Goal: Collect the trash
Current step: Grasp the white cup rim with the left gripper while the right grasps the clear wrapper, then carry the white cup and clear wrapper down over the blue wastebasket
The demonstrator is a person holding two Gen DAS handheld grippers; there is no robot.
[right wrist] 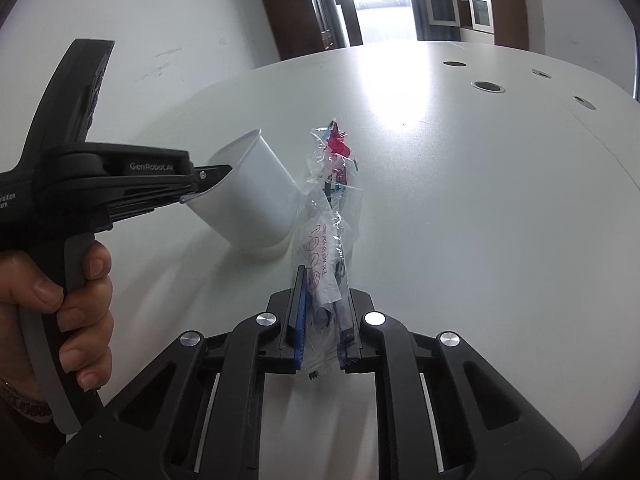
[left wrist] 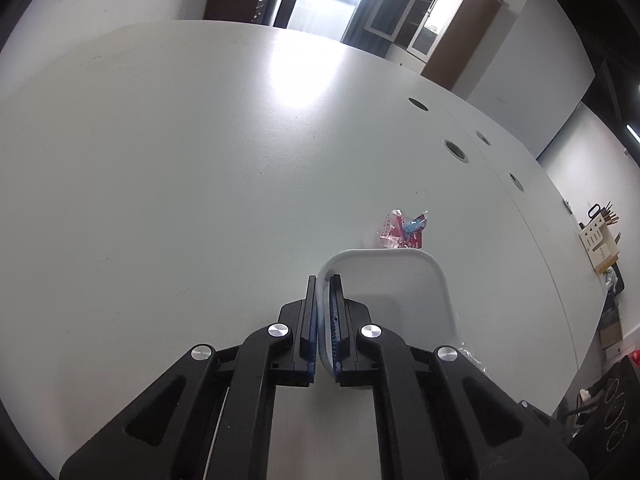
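Left wrist view: the left gripper (left wrist: 325,316) is clamped on the rim of the white tub (left wrist: 404,280), tilted over the table (left wrist: 160,160). Right wrist view: the right gripper (right wrist: 324,312) pinches a clear wrapper (right wrist: 330,216) just beside the tub. Best to carry the wrapper over the tub's mouth before letting go.

Office: grommeted conference table (left wrist: 200,152), cabinets (left wrist: 424,20).

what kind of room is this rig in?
Probably an office or meeting room: a large white table with round cable grommet holes, glass-door wooden cabinets along the far wall, and a curtained bright window behind.
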